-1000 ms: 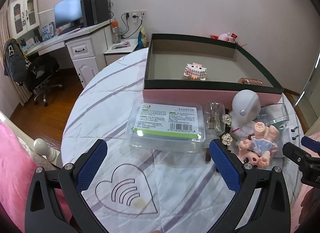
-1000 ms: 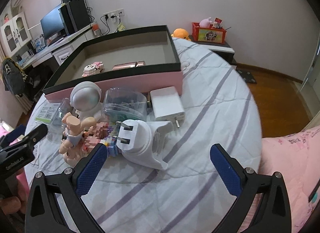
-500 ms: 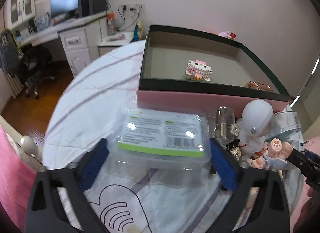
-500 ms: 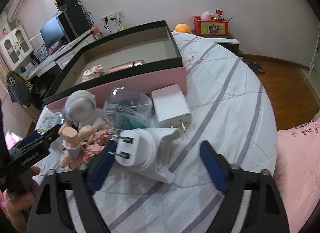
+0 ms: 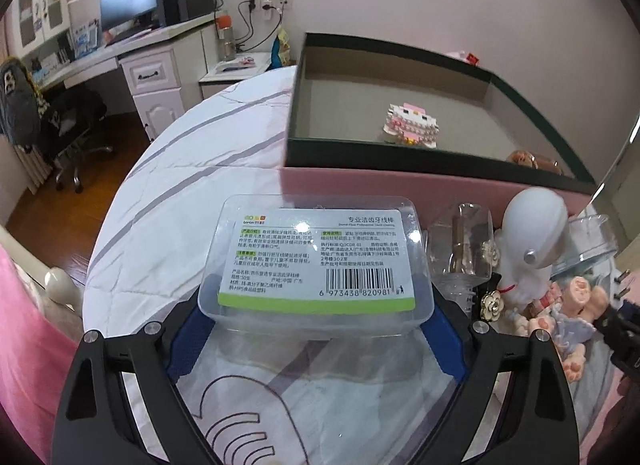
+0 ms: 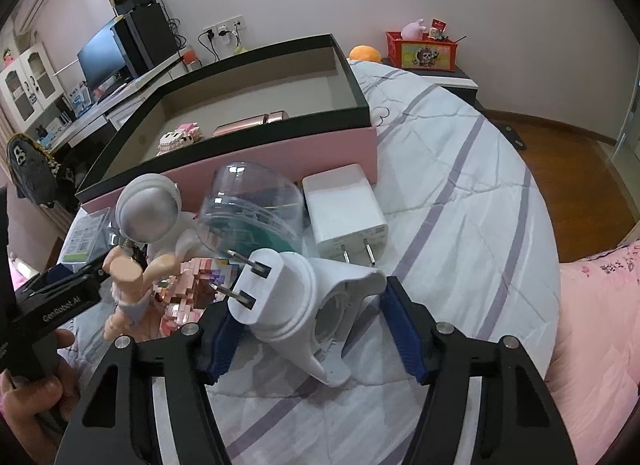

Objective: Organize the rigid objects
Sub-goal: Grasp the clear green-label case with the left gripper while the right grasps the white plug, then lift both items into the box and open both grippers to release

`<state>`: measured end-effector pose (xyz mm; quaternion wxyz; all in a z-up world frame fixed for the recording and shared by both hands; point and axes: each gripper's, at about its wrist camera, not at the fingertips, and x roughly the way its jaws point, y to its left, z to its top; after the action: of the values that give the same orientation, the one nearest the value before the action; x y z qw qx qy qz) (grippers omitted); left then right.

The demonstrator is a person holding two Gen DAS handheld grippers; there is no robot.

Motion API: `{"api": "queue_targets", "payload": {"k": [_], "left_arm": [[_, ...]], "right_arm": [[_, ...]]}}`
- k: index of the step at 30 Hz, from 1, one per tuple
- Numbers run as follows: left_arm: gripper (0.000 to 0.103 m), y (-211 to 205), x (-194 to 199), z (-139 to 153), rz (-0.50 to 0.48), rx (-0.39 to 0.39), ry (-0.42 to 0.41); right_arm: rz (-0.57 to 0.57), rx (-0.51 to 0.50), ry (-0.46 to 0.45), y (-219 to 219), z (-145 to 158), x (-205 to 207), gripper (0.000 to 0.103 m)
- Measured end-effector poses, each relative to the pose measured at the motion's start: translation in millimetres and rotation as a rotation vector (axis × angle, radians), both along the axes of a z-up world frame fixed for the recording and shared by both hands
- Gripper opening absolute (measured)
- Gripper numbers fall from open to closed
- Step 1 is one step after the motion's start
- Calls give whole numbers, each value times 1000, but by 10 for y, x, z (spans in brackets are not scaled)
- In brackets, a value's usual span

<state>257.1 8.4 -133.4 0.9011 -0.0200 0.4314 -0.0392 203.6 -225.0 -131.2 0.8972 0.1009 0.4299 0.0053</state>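
Observation:
A clear plastic box (image 5: 320,257) with a green-edged label lies on the striped cloth. My left gripper (image 5: 316,317) is shut on it, with a blue pad against each short side. A white plug adapter (image 6: 288,297) with two prongs lies between the fingers of my right gripper (image 6: 308,305). Its jaws are closing, and both pads touch the adapter's sides. Behind stands the pink box with a dark rim (image 5: 400,181). It holds a pink brick toy (image 5: 412,125) and a rose-gold item (image 6: 248,123).
Crowded beside the pink box (image 6: 280,145) are a white astronaut figure (image 6: 148,209), a doll (image 5: 560,313), a clear dome (image 6: 252,205), a white charger (image 6: 344,213) and a small clear bottle (image 5: 460,241). A hand (image 6: 24,405) holds the left gripper. A pink bed edge lies to the right.
My left gripper came forward and down around the clear box, and its pads closed onto the sides. My right gripper's jaws narrowed from wide open to the plug adapter.

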Motion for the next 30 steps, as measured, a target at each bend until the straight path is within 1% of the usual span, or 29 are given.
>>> {"api": "queue_targets", "payload": {"k": [3, 8, 18, 24, 27, 30], "left_arm": [[93, 45, -65, 29, 8, -9, -13], [93, 70, -183, 131, 13, -1, -41], [93, 67, -384, 513, 6, -9, -114], [93, -9, -357, 850, -26, -20, -184], [93, -79, -273, 1015, -41, -13, -227], [93, -177, -109, 1178, -63, -16, -258]], "right_arm": [[-1, 17, -7, -38, 24, -70, 66], [-4, 29, -47, -105, 182, -186, 66], [15, 42, -96, -119, 458, -246, 66], [66, 28, -163, -46, 795, -85, 66], [87, 8, -213, -2, 1026, 104, 66], [100, 2, -244, 12, 1185, 343, 66]]}}
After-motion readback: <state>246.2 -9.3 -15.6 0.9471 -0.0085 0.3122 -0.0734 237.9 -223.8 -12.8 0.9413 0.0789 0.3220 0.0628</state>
